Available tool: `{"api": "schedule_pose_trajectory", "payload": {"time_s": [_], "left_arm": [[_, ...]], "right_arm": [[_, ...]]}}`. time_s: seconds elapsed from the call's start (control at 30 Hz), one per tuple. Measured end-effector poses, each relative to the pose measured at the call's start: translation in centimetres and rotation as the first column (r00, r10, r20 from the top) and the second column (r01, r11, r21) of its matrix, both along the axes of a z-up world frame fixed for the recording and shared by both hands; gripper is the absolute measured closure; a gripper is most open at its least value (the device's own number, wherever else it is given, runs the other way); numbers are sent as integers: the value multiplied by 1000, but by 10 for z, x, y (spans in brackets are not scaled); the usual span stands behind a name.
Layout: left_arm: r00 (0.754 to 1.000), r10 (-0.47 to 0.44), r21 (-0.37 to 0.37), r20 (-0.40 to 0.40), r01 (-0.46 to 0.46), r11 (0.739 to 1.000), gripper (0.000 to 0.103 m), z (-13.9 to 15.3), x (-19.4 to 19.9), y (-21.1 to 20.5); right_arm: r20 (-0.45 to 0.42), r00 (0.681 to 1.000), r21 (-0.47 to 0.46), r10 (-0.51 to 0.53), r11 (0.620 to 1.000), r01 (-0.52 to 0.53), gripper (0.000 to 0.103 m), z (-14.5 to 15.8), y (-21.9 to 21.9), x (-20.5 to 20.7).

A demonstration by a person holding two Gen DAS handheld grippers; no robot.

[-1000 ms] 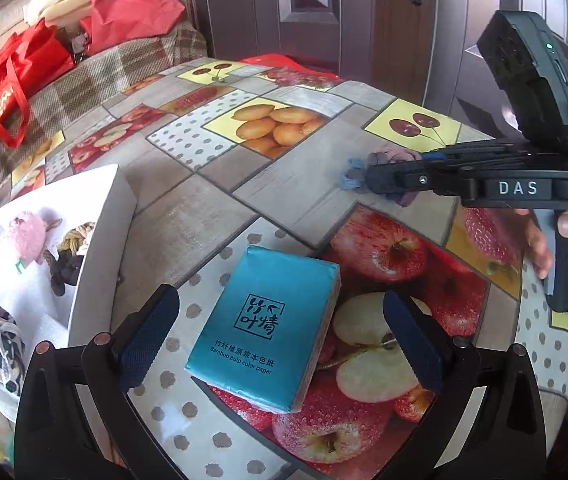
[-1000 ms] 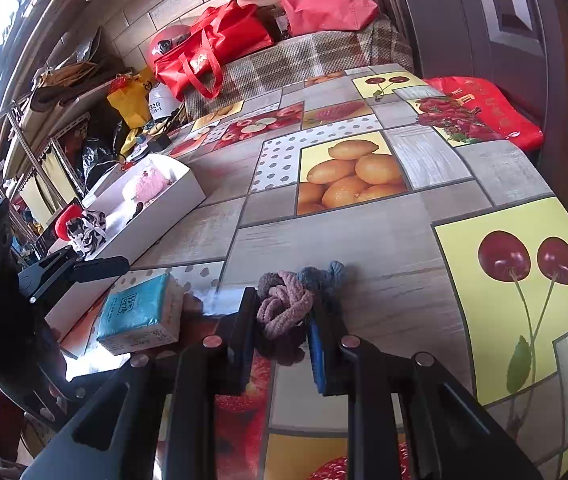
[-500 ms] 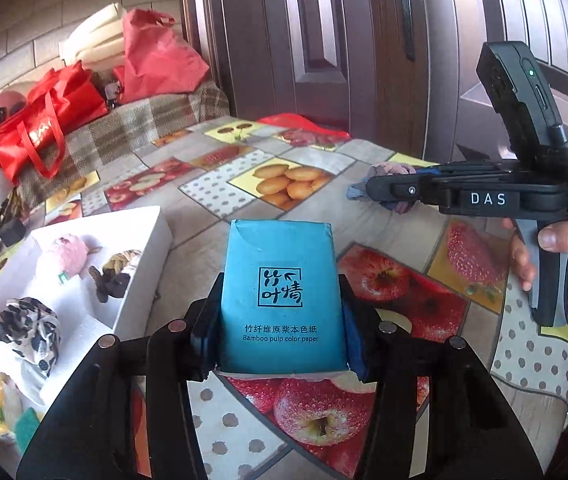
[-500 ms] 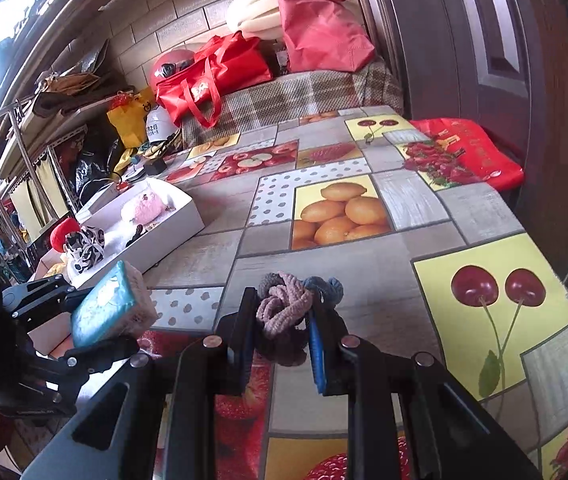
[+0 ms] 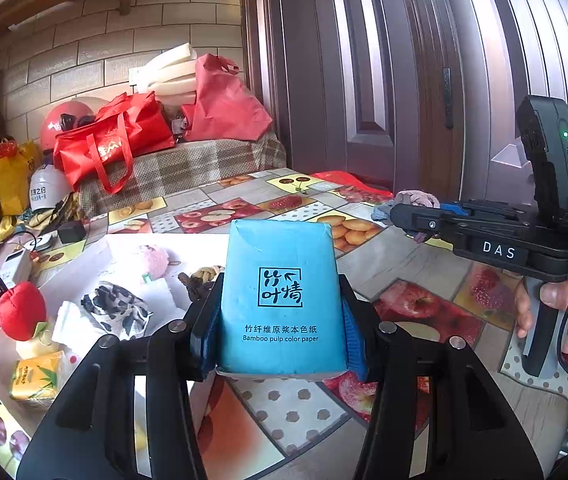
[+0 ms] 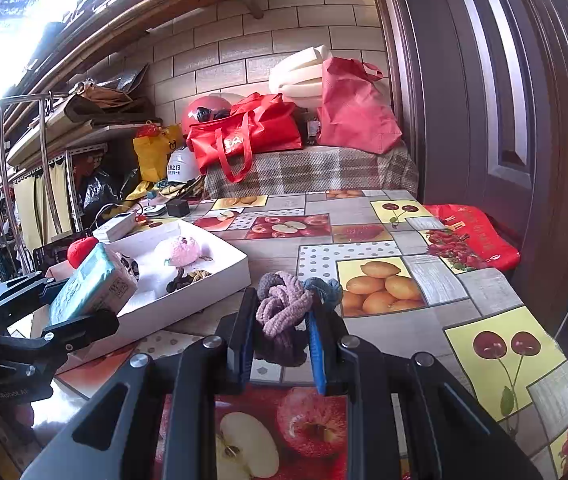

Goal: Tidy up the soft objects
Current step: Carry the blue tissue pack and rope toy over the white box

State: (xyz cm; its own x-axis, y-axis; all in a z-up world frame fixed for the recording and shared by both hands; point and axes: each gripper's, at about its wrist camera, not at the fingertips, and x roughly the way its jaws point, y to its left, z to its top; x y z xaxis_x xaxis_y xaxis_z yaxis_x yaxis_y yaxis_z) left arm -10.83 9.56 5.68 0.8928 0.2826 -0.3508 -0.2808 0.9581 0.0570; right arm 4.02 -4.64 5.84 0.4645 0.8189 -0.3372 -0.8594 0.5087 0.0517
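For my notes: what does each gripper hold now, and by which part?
Left gripper: blue tissue pack, by its two side faces. Right gripper: knotted chenille bundle, across its middle.

Clutter we see beyond the fruit-print tablecloth (image 6: 384, 248)

Behind it, we see a red tote bag (image 6: 244, 136) beside a pink cloth bag (image 6: 356, 108).

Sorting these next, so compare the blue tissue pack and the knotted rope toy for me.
The tissue pack is a smooth, flat-sided blue block with printed text; the rope toy is a lumpy knot of fuzzy pink, grey and blue cords. The pack fills the left gripper; the toy bulges above the right gripper. Both are held clamped above the table.
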Motion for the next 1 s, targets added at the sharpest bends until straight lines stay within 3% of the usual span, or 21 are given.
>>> {"api": "schedule_pose_trajectory", "payload": {"time_s": [0.33,1.0], "left_arm": [[996,82,-4,30,-82,997,53,-2,-30,21],[980,198,-33,38,-196,980,53,-5,-65,60]], "right_arm": [[6,999,31,-37,999,37,81,2,4,-13],[54,998,-22,23,1000,-22,81,-3,41,-46]]}}
